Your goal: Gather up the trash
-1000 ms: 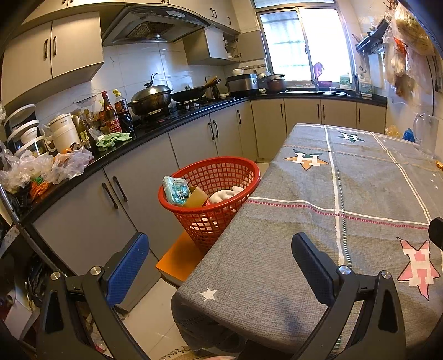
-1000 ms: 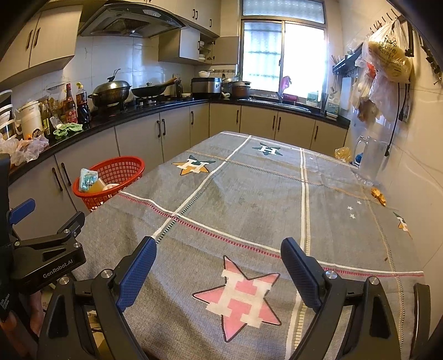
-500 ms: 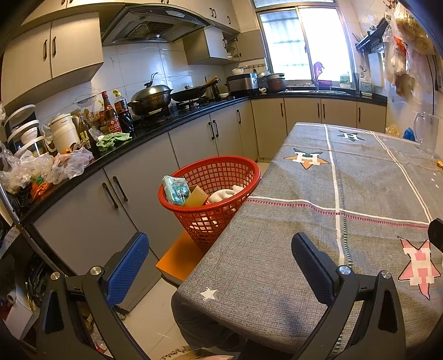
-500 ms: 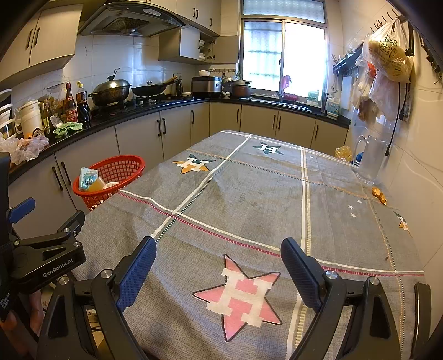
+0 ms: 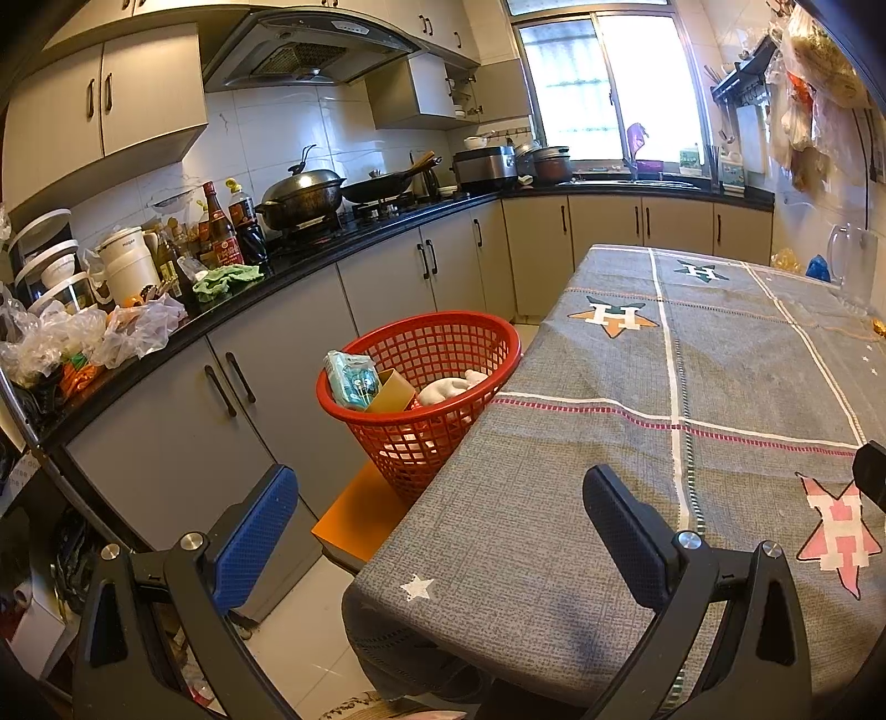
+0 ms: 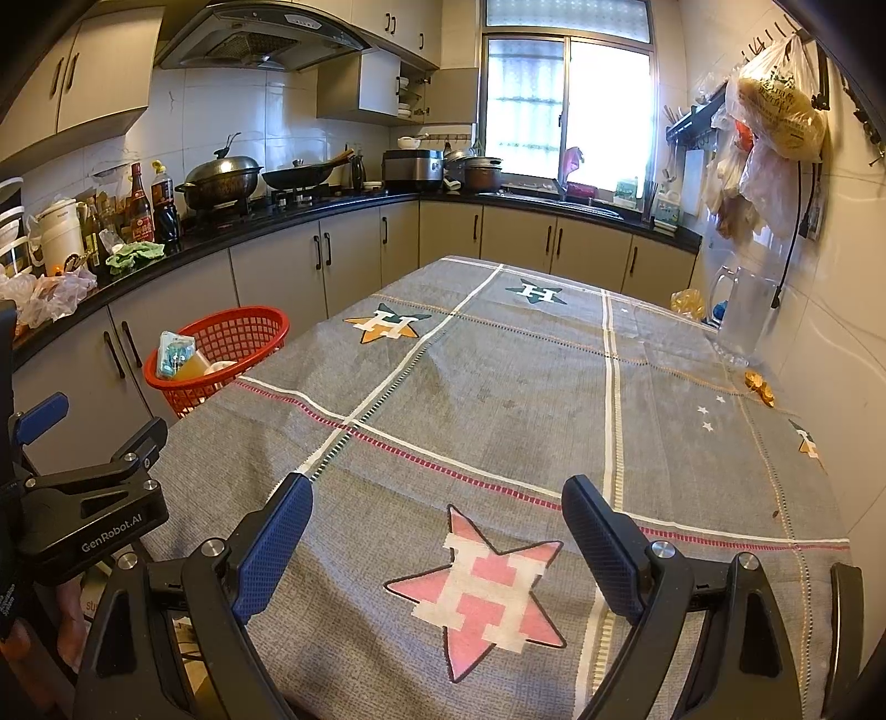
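Kitchen counters wrap round our grey tablecloth [image 6: 498, 399], which looks nearly bare. Our left gripper [image 5: 437, 526] and right gripper [image 6: 437, 531] both gape wide and hold nothing. The red basket [image 5: 501, 338], at ten o'clock of the right view, sits just beside the table edge on an orange stool [image 5: 360, 512], already holding a teal packet [image 5: 351, 379]. We judge one risk: reaching for the orange scraps [image 6: 758, 385] at two o'clock could knock the glass jug [image 6: 742, 315] near them.

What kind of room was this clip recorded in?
A home kitchen, it seems: a wok on the stove under a range hood, cabinets along the counter, and a cloth-covered table.
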Available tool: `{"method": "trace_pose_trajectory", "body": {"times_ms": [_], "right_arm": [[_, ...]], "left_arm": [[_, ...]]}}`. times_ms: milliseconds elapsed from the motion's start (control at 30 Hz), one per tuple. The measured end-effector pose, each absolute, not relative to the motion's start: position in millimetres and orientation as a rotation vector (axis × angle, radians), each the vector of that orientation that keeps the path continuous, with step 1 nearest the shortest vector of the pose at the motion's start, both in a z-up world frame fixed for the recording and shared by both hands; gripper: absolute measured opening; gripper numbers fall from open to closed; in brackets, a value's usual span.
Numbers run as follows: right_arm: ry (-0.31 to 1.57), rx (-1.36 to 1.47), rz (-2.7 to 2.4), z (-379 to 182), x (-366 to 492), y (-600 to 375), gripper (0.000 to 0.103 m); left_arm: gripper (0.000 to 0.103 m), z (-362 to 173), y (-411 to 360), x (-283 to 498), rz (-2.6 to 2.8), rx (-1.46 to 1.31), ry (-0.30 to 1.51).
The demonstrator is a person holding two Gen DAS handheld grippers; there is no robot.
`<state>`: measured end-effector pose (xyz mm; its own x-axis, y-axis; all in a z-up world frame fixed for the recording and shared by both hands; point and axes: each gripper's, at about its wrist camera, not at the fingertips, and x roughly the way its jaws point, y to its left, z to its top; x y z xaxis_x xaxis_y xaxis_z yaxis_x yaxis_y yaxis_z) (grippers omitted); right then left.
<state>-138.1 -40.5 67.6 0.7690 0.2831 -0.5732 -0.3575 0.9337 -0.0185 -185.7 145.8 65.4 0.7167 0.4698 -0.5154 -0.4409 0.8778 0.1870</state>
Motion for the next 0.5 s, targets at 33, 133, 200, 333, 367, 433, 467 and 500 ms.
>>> {"method": "trace_pose_trajectory", "body": {"times_ms": [33, 133, 200, 333, 367, 433, 467, 500], "right_arm": [[0.6, -0.129, 0.349, 67.6, -138.1, -40.6, 0.094], [0.601, -0.13, 0.349, 68.4, -137.5, -40.3, 0.094], [0.602, -0.13, 0.349, 66.3, -137.4, -41.2, 0.094], [0.606, -0.128, 0.349, 64.5, -136.6, -41.9, 0.094], [0.607, -0.127, 0.349, 63.3, -137.0, -42.3, 0.094], [0.609, -0.127, 0.349, 62.8, -135.8, -42.5, 0.094], [0.611, -0.126, 0.349, 61.9, -135.6, -43.0, 0.094], [0.613, -0.124, 0.35, 60.4, -135.6, -43.5, 0.094]], "left_arm": [[0.102, 64.9, 146.1, -185.7, 0.504, 0.052, 0.585], [0.102, 65.0, 145.7, -185.6, 0.504, 0.05, 0.585], [0.102, 64.7, 145.6, -185.4, 0.504, 0.051, 0.586], [0.102, 64.4, 145.3, -185.4, 0.505, 0.054, 0.586], [0.102, 64.7, 145.3, -185.3, 0.504, 0.052, 0.587], [0.102, 64.1, 145.2, -185.3, 0.502, 0.053, 0.591], [0.102, 63.0, 145.6, -184.9, 0.501, 0.054, 0.593], [0.102, 62.1, 145.9, -184.5, 0.499, 0.055, 0.595]]}}
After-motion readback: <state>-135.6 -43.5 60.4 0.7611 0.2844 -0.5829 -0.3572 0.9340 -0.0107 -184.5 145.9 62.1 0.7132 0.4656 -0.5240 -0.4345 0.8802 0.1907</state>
